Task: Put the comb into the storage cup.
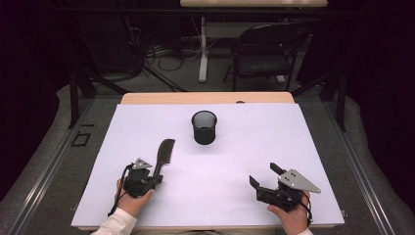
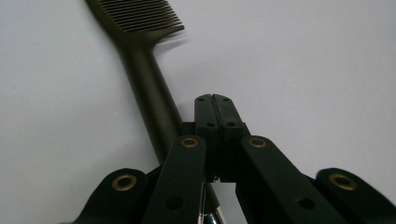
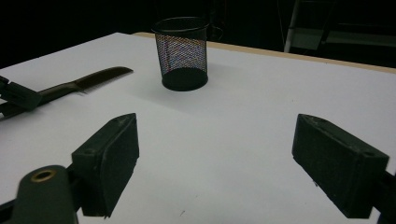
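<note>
Black comb (image 1: 163, 152) lies on white surface (image 1: 244, 147), handle beside left gripper (image 1: 157, 178), fingers closed, empty. Right gripper (image 1: 264, 175) open, idle. Step: grasp comb. Next: open fingers, straddle handle, then carry to mesh cup (image 1: 204, 127).

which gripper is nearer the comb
Left. The left gripper sits right beside the comb handle, jaws shut next to it. The right gripper is open, well off to the comb's right.

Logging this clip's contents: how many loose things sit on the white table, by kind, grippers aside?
Comb: 1, black, lying flat beside the left gripper
Mesh cup: 1, black, upright near the middle of the table
Total: 2
</note>
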The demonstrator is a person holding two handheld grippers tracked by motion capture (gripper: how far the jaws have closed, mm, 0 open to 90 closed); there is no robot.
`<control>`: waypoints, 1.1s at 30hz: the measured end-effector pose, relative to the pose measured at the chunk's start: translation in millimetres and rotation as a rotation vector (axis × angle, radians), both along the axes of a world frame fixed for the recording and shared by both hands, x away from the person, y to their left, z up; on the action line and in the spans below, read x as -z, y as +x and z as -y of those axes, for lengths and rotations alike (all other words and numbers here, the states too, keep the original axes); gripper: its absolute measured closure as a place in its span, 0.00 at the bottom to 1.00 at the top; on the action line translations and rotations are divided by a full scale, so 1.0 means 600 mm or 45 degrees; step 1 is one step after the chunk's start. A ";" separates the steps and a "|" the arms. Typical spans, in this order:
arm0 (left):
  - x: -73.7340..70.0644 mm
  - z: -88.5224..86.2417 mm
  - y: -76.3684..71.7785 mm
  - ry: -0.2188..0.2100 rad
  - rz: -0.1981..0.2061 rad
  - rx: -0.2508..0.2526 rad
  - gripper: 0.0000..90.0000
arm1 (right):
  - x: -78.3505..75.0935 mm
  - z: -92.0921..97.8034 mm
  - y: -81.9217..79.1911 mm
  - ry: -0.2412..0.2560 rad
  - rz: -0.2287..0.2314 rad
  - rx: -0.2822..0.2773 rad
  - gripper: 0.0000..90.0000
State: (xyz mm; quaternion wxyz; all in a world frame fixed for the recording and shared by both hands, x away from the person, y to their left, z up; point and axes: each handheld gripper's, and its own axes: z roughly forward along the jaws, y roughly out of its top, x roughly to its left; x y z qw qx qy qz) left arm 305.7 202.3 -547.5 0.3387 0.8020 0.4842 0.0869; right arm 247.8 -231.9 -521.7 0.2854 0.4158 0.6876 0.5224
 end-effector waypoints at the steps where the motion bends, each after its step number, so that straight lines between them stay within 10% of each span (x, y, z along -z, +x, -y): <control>1: 0.000 -0.003 0.000 0.001 0.002 -0.004 1.00 | 0.000 0.000 0.000 -0.001 -0.003 0.001 0.16; 33: -0.004 -0.020 -0.002 -0.009 0.024 -0.036 1.00 | 0.000 0.000 0.001 -0.002 -0.009 -0.005 0.16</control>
